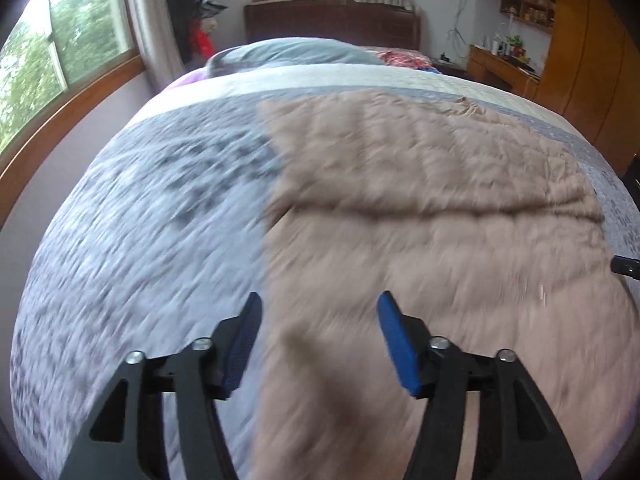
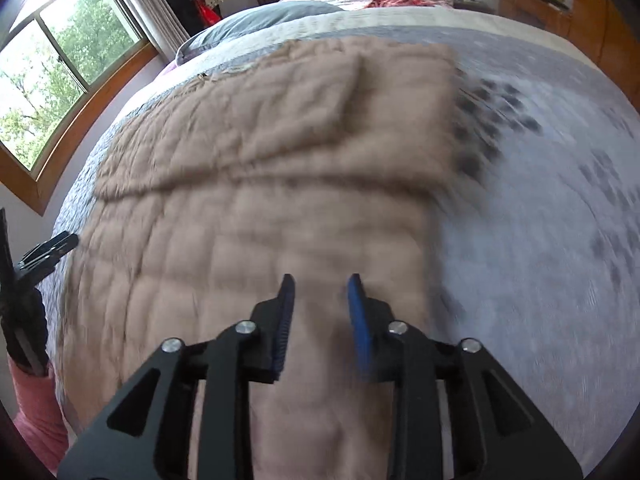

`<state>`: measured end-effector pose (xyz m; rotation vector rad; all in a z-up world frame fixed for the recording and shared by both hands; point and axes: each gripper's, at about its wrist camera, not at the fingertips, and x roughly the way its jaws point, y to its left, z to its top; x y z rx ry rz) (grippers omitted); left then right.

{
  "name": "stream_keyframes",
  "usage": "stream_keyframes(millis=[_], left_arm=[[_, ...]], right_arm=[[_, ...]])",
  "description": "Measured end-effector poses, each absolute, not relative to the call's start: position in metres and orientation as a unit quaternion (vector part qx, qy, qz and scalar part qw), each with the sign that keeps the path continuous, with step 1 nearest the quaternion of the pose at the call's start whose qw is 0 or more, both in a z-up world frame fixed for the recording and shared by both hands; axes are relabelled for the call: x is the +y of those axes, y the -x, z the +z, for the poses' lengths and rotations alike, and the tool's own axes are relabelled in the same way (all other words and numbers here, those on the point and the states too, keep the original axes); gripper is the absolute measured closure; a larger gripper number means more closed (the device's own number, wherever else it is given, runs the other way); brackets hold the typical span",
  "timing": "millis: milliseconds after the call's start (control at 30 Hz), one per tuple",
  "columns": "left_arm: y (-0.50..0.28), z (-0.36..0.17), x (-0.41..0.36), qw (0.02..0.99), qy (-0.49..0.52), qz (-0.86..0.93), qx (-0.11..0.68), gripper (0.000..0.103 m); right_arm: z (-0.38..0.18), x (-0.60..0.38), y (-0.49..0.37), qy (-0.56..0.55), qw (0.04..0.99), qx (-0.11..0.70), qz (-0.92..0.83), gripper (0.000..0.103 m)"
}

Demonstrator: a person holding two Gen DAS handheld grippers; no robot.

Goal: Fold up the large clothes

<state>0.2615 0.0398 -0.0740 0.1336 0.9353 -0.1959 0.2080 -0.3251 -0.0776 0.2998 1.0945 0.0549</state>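
Observation:
A large beige quilted garment [image 1: 420, 216] lies spread flat on the bed, with a folded-over part across its far half; it also shows in the right wrist view [image 2: 260, 184]. My left gripper [image 1: 320, 312] is open and empty, hovering above the garment's left edge near its near end. My right gripper [image 2: 320, 292] is open and empty above the garment's near right part. The left gripper's fingers [image 2: 48, 250] show at the left edge of the right wrist view. Both views are motion-blurred.
The bed has a grey patterned cover [image 1: 140, 240], a grey pillow [image 1: 296, 50] and red cloth [image 1: 400, 58] at its head. Windows [image 1: 48, 52] run along the left wall. Wooden cabinets and a desk [image 1: 520, 68] stand on the right.

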Motion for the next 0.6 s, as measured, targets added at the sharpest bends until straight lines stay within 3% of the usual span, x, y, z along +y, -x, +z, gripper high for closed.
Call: stream_keyframes(millis=[67, 233, 600], left_arm=[[-0.233, -0.075, 0.065, 0.882, -0.062, -0.082, 0.459, 0.031], [-0.179, -0.082, 0.102, 0.87, -0.038, -0.082, 0.485, 0.027], [-0.125, -0.11, 0.105, 0.845, 0.021, -0.137, 0.516, 0.026]], right_arm=[[-0.076, -0.333, -0.173, -0.149, 0.844, 0.515, 0.026, 0.063], [-0.07, -0.343, -0.108, -0.145, 0.854, 0.499, 0.012, 0.041], [-0.092, -0.343, -0.048, -0.189, 0.838, 0.51, 0.055, 0.041]])
